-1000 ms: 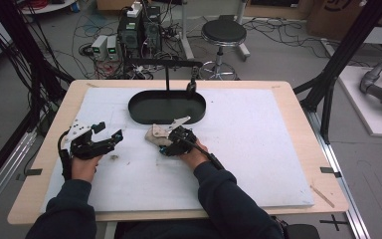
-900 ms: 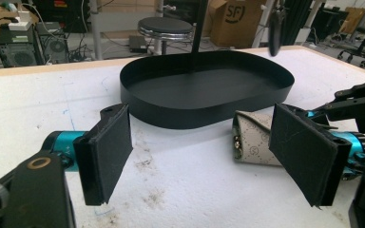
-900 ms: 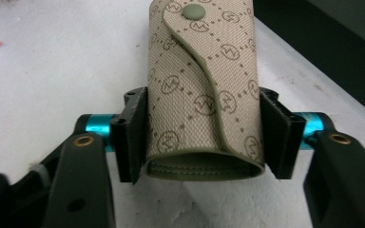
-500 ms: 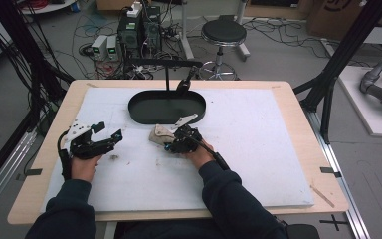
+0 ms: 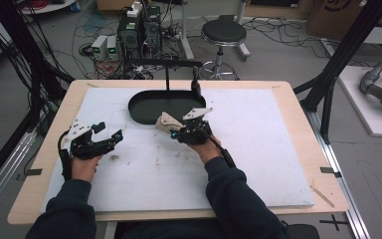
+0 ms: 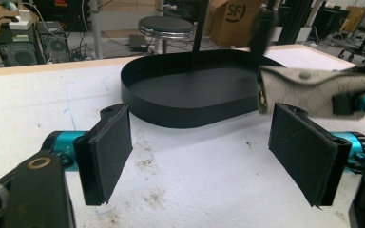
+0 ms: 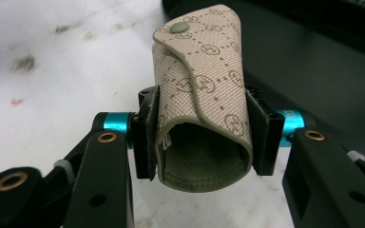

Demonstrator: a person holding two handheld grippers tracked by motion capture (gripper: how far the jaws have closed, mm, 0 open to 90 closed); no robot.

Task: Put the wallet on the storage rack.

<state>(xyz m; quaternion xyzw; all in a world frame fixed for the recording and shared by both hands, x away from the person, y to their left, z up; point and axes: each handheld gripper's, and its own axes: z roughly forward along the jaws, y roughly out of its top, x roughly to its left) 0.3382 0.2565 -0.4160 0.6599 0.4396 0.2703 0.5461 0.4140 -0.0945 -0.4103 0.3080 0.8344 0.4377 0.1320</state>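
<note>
My right gripper (image 7: 202,137) has just been closing and is clamped on a beige patterned pouch (image 7: 202,95), pads pressing both its sides, lifted off the white mat (image 5: 258,149) just beside the black oval tray (image 5: 144,107). My left gripper (image 6: 209,152) rests low over the mat, jaws spread wide, nothing between them.

A pale wooden table (image 5: 298,107) carries a white mat (image 5: 258,149) stained with a few dark smudges. Beyond its far edge a round black stool (image 5: 223,34) stands on the grey floor (image 5: 288,55) amid tangled cables, with computer boxes (image 5: 139,30) to its left (one holding a white power strip). Black frame posts (image 5: 345,55) rise at right, and cardboard boxes (image 5: 335,12) sit farther off.
</note>
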